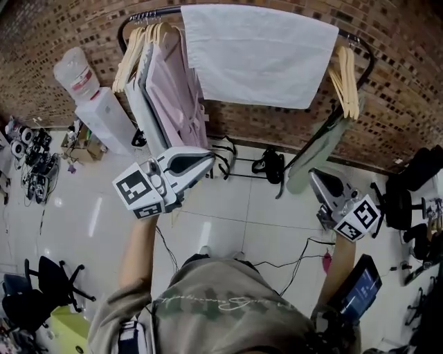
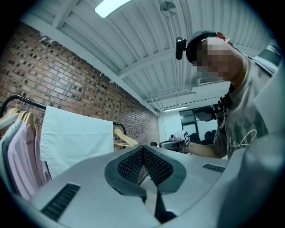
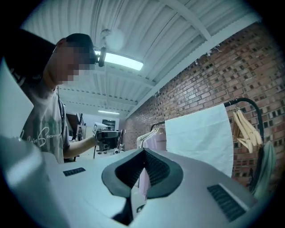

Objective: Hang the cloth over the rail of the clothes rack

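Far left, a water dispenser (image 1: 104,117) stands on the tiled floor (image 1: 228,207) against the brick wall. Next, wooden hangers (image 1: 135,48) and a pink garment (image 1: 176,90) hang at the left end of the rail (image 1: 149,14).

The left claw (image 1: 206,160) is held below the pink garment, jaws together and nothing clamped. It is clear of the cloth.

The white cloth (image 1: 259,52) is draped over the middle of the rail, hanging flat on its own.

Bare hangers (image 1: 346,79) and a green garment (image 1: 318,148) hang at the right end.

The right claw (image 1: 315,174) is low beside the green garment, jaws together and empty, well apart from the cloth.
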A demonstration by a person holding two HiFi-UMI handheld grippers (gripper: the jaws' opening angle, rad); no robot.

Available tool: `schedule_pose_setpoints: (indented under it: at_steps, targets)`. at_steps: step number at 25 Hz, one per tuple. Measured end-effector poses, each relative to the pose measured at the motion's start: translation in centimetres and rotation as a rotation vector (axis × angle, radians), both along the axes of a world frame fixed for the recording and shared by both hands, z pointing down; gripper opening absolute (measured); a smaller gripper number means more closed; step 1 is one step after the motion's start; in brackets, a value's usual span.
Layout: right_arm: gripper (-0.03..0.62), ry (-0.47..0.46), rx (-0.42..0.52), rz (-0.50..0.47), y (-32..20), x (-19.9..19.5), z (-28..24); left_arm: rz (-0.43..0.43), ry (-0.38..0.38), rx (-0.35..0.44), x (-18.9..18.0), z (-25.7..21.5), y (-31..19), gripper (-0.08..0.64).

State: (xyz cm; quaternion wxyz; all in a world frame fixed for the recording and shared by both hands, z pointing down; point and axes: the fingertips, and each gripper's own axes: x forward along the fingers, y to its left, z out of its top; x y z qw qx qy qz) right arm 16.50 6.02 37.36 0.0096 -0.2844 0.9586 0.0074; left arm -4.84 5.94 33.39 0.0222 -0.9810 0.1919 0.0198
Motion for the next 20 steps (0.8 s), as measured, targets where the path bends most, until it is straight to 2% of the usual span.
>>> schedule_pose_setpoints:
  at_steps: [4, 7, 9, 13, 20]
  targets:
    - [0.008, -0.039, 0.024, 0.029, 1.2, -1.0, 0.8, -0.017, 0.016, -0.005, -0.6, 1.0, 0.2, 0.006]
    - [0.008, -0.033, 0.034, 0.05, 0.8, -1.4, 2.1, -0.04, -0.035, -0.005, -0.8, 3.1, -0.9, 0.006]
    - [0.008, -0.008, 0.021, 0.06, 0.4, -2.0, 3.4, -0.05, -0.042, -0.011, -0.9, 4.3, -1.5, 0.006]
    - [0.008, 0.01, 0.03, 0.052, 0.2, -3.6, 3.9, -0.035, 0.022, -0.019, -1.6, 4.7, -1.5, 0.006]
    - [0.008, -0.014, 0.048, 0.063, 0.6, -6.2, 3.3, -0.073, 0.118, -0.032, -4.8, 4.3, -2.3, 0.006]
